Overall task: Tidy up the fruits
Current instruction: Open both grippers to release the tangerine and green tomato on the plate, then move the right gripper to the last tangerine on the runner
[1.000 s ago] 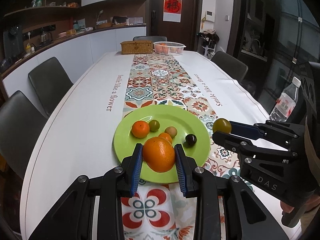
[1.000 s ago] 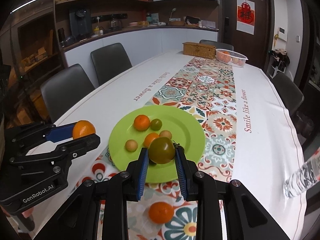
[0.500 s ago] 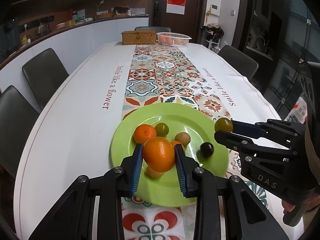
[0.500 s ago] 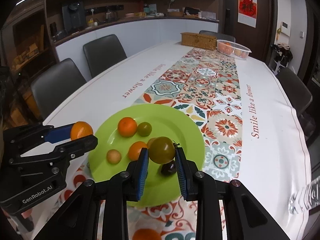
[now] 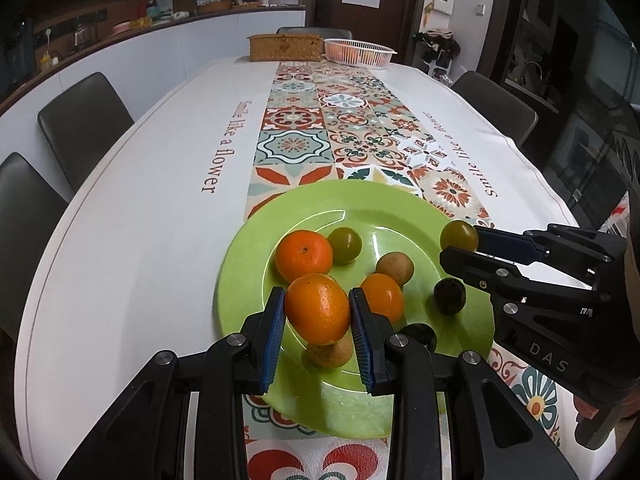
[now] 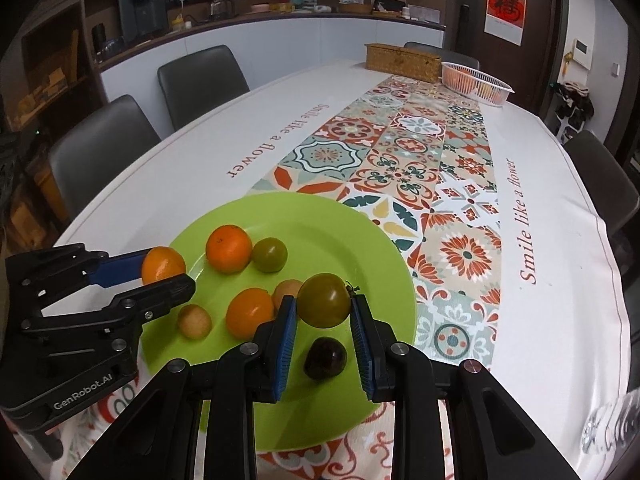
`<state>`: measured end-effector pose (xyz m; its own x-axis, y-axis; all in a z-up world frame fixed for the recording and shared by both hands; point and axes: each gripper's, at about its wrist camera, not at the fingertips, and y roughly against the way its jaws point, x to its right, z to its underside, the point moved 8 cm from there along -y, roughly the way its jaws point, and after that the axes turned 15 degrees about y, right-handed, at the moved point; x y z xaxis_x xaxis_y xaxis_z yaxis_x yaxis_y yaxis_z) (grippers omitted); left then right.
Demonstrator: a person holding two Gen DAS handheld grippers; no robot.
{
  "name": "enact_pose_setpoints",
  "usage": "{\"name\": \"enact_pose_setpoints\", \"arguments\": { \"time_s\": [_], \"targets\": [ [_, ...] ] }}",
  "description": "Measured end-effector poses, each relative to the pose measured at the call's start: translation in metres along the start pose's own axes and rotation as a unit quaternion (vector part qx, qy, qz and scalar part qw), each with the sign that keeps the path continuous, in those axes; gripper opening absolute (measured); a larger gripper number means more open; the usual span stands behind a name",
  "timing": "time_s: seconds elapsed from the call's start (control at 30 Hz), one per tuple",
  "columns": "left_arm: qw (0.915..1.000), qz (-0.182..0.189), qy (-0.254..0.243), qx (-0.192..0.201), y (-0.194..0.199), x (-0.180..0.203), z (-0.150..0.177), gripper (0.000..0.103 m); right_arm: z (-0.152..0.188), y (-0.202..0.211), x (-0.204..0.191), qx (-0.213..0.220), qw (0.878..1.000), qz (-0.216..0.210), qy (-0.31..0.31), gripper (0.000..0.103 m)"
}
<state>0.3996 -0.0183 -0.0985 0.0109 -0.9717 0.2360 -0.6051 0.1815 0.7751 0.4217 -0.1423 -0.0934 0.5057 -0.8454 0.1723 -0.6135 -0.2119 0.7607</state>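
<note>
A green plate sits on the patterned table runner and holds several fruits: oranges, a green tomato, tan round fruits and a dark plum. My left gripper is shut on an orange and holds it above the plate's near left part. My right gripper is shut on a green-brown tomato above the plate, over the dark plum. Each gripper shows in the other's view.
A woven box and a white basket with fruit stand at the table's far end. Dark chairs line both sides. A water bottle stands at the near right.
Both grippers have moved forward over the plate with their fruits still held. The plate now looks closer and larger in both views.
</note>
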Motion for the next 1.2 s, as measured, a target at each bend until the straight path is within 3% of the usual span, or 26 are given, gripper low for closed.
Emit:
{"name": "enact_pose_setpoints", "arguments": {
  "time_s": [0.07, 0.17, 0.37, 0.47, 0.63, 0.8, 1.2],
  "targets": [
    [1.0000, 0.000, 0.001, 0.002, 0.001, 0.000, 0.000, 0.034, 0.000, -0.001, 0.000, -0.002, 1.000, 0.002, 0.001, 0.030],
    [0.9999, -0.005, 0.000, 0.011, 0.007, 0.000, -0.002, 0.041, 0.001, 0.003, 0.000, 0.000, 1.000, 0.004, 0.001, 0.039],
    [0.9994, -0.017, -0.006, 0.029, 0.032, 0.003, 0.001, 0.043, 0.006, 0.025, -0.002, 0.016, 1.000, 0.013, 0.003, 0.039],
    [0.9990, -0.017, -0.006, 0.041, 0.048, 0.006, 0.004, 0.050, 0.009, 0.040, -0.005, 0.026, 0.999, 0.017, 0.005, 0.039],
    [0.9973, -0.033, -0.012, 0.064, 0.074, 0.010, 0.011, 0.059, 0.016, 0.069, -0.010, 0.048, 0.999, 0.021, -0.002, 0.046],
    [0.9960, -0.037, -0.017, 0.079, 0.097, 0.013, 0.024, 0.061, 0.024, 0.096, -0.015, 0.067, 0.997, 0.025, -0.007, 0.054],
    [0.9923, -0.058, -0.018, 0.108, 0.134, 0.012, 0.051, 0.073, 0.048, 0.132, -0.031, 0.079, 0.996, 0.040, -0.003, 0.060]
  ]
}}
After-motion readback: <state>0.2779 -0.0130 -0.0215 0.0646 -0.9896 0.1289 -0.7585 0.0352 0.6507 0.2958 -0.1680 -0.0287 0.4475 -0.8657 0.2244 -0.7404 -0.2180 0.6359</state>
